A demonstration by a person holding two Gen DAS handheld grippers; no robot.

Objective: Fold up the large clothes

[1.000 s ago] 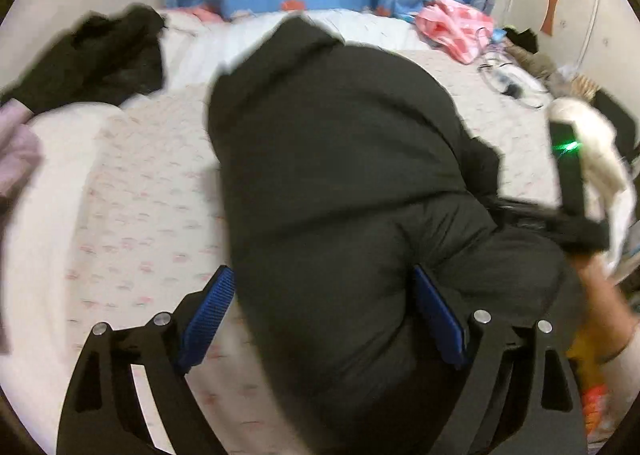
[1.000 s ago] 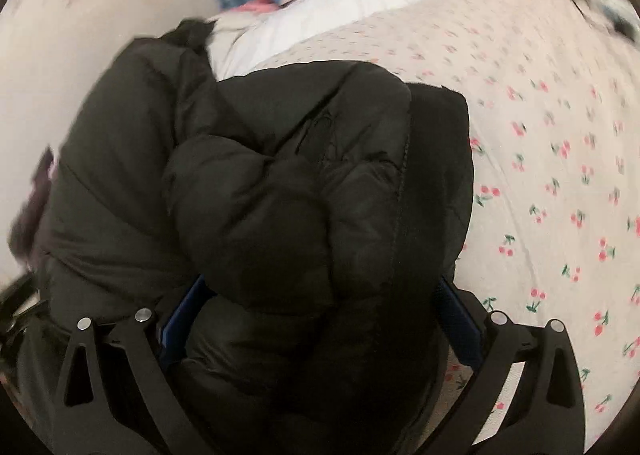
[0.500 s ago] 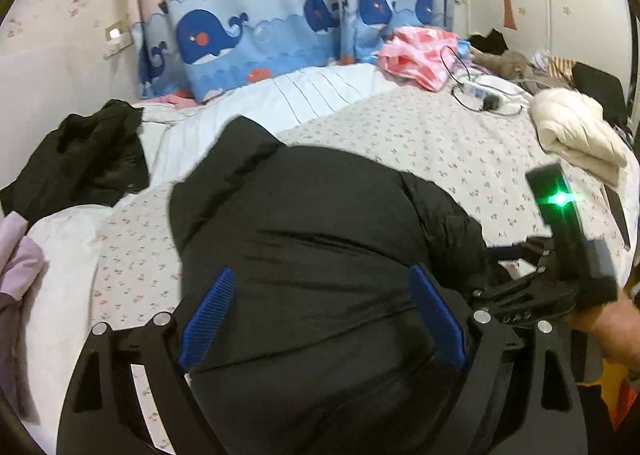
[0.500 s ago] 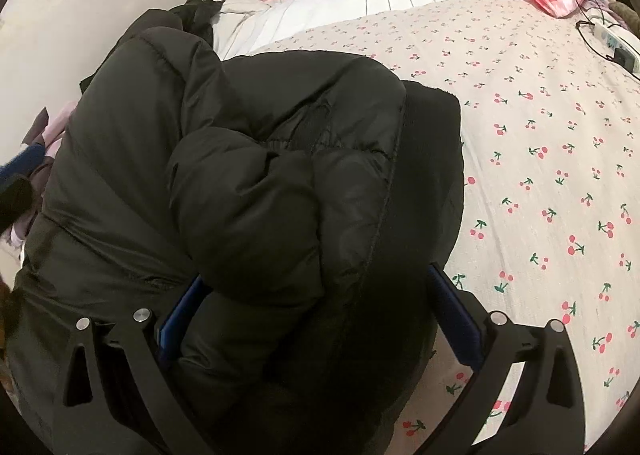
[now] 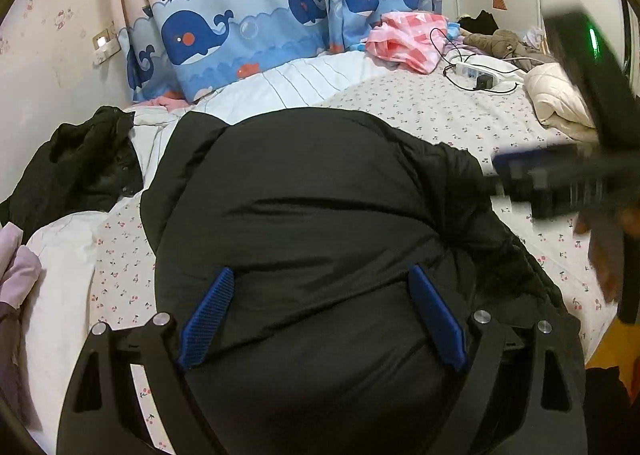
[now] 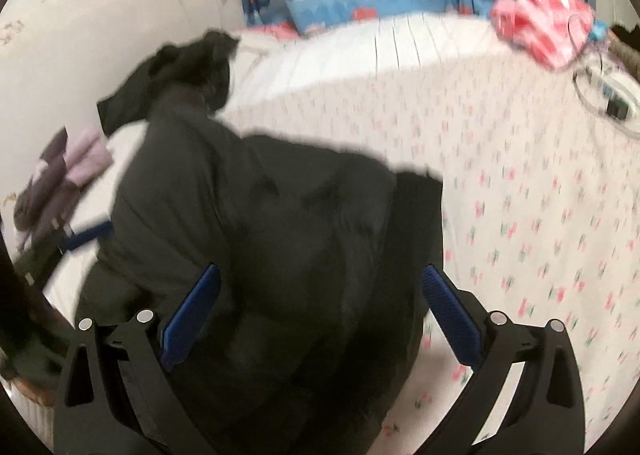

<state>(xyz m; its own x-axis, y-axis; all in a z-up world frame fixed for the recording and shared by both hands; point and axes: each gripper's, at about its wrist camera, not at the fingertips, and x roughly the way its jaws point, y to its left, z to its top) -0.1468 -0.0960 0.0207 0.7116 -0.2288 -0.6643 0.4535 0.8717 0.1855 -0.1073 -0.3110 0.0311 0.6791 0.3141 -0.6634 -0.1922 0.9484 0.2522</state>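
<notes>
Left gripper (image 5: 320, 319) hangs over the big black puffy quilted jacket (image 5: 320, 207), jaws spread wide, blue ribbed pads (image 5: 208, 319) standing apart above the fabric with nothing pinched between them. The jacket is bundled on the cherry-print bedsheet (image 5: 440, 115), filling the space under and ahead of those jaws. Off to this gripper's right, the right gripper (image 5: 560, 179) shows blurred, and it's clear of the jacket's edge in that view.

From the right wrist view, the right gripper (image 6: 320, 319) is also wide open: its left pad is over the jacket (image 6: 280, 235), its right pad over bare sheet (image 6: 540, 195), gripping nothing. The picture is smeared with motion.

Ahead and left of the left gripper lies a second crumpled black garment (image 5: 80, 163) by the wall. Far ahead, the whale-print blue curtain (image 5: 248, 35); ahead and right, a pink checked cloth (image 5: 408, 35), a white power strip with cables (image 5: 476, 73) and a cream padded garment (image 5: 560, 103).
</notes>
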